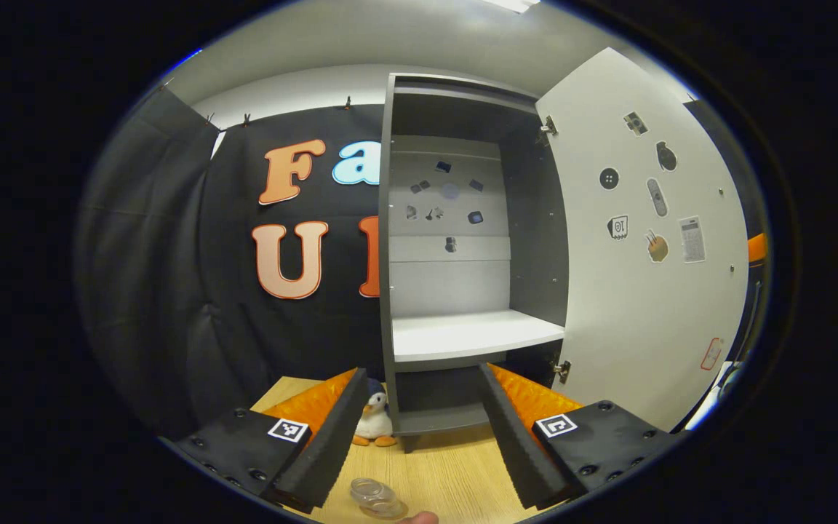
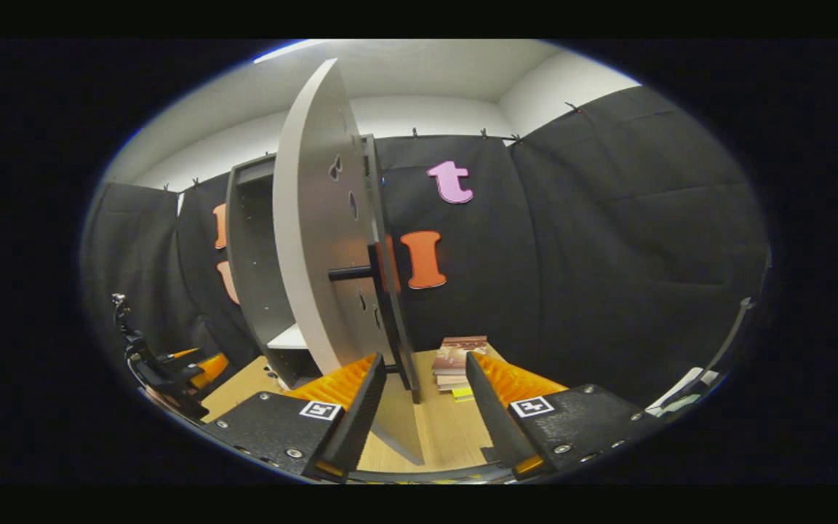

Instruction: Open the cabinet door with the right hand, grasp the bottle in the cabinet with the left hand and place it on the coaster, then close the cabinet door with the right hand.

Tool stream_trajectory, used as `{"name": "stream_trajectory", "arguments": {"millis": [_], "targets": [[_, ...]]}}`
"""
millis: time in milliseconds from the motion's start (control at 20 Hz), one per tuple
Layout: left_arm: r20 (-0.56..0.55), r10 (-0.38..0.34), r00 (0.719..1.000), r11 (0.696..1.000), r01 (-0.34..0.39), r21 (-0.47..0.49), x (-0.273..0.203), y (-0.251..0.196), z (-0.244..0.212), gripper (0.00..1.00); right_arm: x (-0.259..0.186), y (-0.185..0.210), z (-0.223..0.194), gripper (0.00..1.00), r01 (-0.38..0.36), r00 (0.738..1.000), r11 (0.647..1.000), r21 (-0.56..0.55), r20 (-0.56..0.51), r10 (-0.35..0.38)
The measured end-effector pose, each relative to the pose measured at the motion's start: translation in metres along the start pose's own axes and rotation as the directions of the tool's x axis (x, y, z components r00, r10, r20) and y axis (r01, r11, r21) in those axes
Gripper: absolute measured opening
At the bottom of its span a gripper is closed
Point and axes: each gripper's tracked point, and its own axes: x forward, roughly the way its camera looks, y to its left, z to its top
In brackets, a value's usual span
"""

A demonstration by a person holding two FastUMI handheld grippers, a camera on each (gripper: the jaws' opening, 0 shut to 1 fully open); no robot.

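Left gripper (image 1: 419, 437): fingers spread wide, nothing between them, pointed at the open cabinet (image 1: 463, 240) from the front. Cabinet: dark-sided, standing on a wooden worktop (image 1: 448, 473) against the booth's black cloth wall; white shelf (image 1: 473, 335) bare, small stickers on the back panel. Door (image 1: 644, 240): white, swung fully out to the right of the cabinet, stickers on its inner face, hinges visible at top and bottom. Bottle: clear round object (image 1: 375, 498), probably the bottle, near the worktop's front edge, just below and between the left gripper's fingers, outside the cabinet; whether it stands on a coaster cannot be told. Penguin toy (image 1: 374, 421): on the worktop at the cabinet's lower left corner, behind the left finger. Right gripper (image 2: 419, 397): fingers wide apart, holding nothing, the door's edge (image 2: 317, 240) seen end-on just ahead of its left finger; dark handle bar (image 2: 350, 274) projecting from the door higher up. Books (image 2: 455, 360): small stack on the worktop beyond the door, near the cloth. The left gripper shows in the right gripper view at far left (image 2: 172, 371), well apart from the door.
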Motion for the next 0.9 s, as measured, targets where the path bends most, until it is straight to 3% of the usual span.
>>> {"name": "stream_trajectory", "arguments": {"millis": [150, 450, 600, 650, 750, 900], "targets": [[-0.007, 0.010, 1.000, 1.000, -0.010, -0.010, 0.000, 0.006, 0.000, 0.98, -0.002, 0.021, -0.004, 0.70, -0.031, 0.999, 0.999, -0.023, -0.006, 0.031], [-0.003, 0.022, 1.000, 1.000, -0.022, -0.011, 0.004, 0.017, 0.002, 0.98, 0.011, 0.111, -0.017, 0.70, -0.195, 0.981, 0.981, -0.005, -0.006, 0.195], [0.005, 0.056, 0.998, 0.998, -0.056, -0.002, 0.004, 0.041, 0.005, 0.98, 0.019, 0.142, -0.019, 0.70, -0.252, 0.968, 0.967, -0.030, -0.013, 0.251], [0.004, 0.068, 0.998, 0.998, -0.068, -0.004, 0.005, 0.050, 0.003, 0.98, 0.024, 0.154, -0.019, 0.77, -0.270, 0.963, 0.962, -0.046, -0.013, 0.270], [-0.007, 0.097, 0.995, 0.995, -0.097, -0.020, 0.009, 0.070, -0.001, 0.98, 0.039, 0.181, -0.020, 0.67, -0.300, 0.954, 0.953, -0.036, -0.021, 0.299], [-0.023, 0.137, 0.990, 0.989, -0.138, -0.046, 0.013, 0.095, -0.005, 0.98, 0.058, 0.212, -0.026, 0.73, -0.343, 0.939, 0.939, -0.013, -0.027, 0.343]]}}
